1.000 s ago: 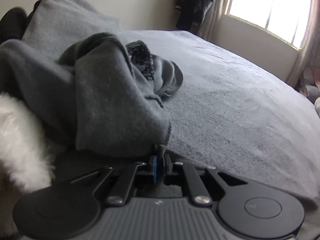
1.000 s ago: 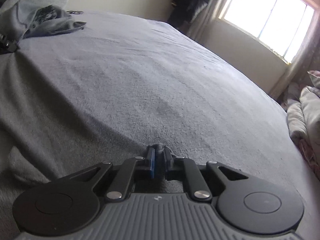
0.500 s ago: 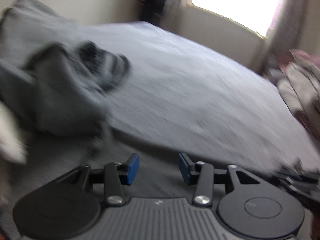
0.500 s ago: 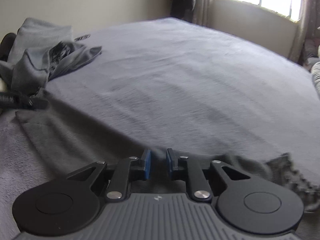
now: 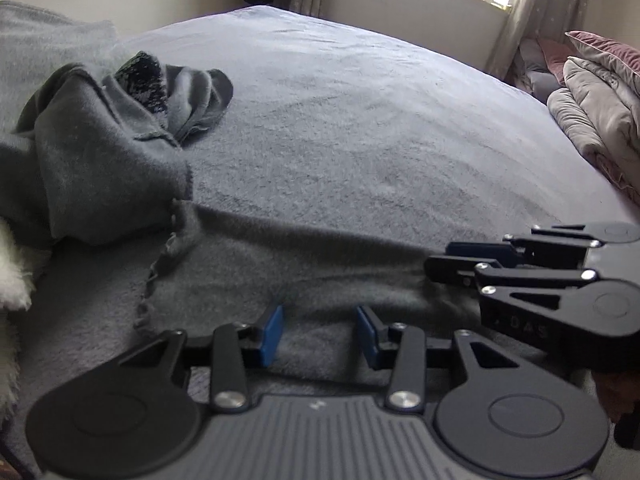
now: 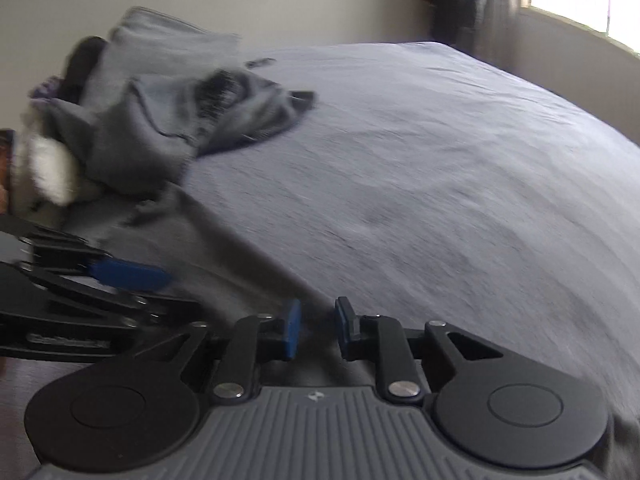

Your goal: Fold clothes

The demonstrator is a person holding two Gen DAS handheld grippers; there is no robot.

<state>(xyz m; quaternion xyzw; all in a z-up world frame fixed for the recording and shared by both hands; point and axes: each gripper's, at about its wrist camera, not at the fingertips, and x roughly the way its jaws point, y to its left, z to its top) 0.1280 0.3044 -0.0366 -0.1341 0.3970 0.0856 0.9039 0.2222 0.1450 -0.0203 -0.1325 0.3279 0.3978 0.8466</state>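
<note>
Both tools — left tool (image 5: 318,334), right tool (image 6: 317,330) — have just opened, nothing gripped, releasing the flattened grey garment (image 5: 304,272) beside the clothes pile (image 5: 100,152) — fold placed.

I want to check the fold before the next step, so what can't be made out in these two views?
- Near edge of the flat grey garment: hidden behind the left tool in the left wrist view.
- Crumpled grey pile: blurred in the right wrist view, so its separate pieces cannot be told.
- White fluffy item: cut off by the left edge.
- Right tool: its jaws stand apart, cloth contact unclear.
</note>
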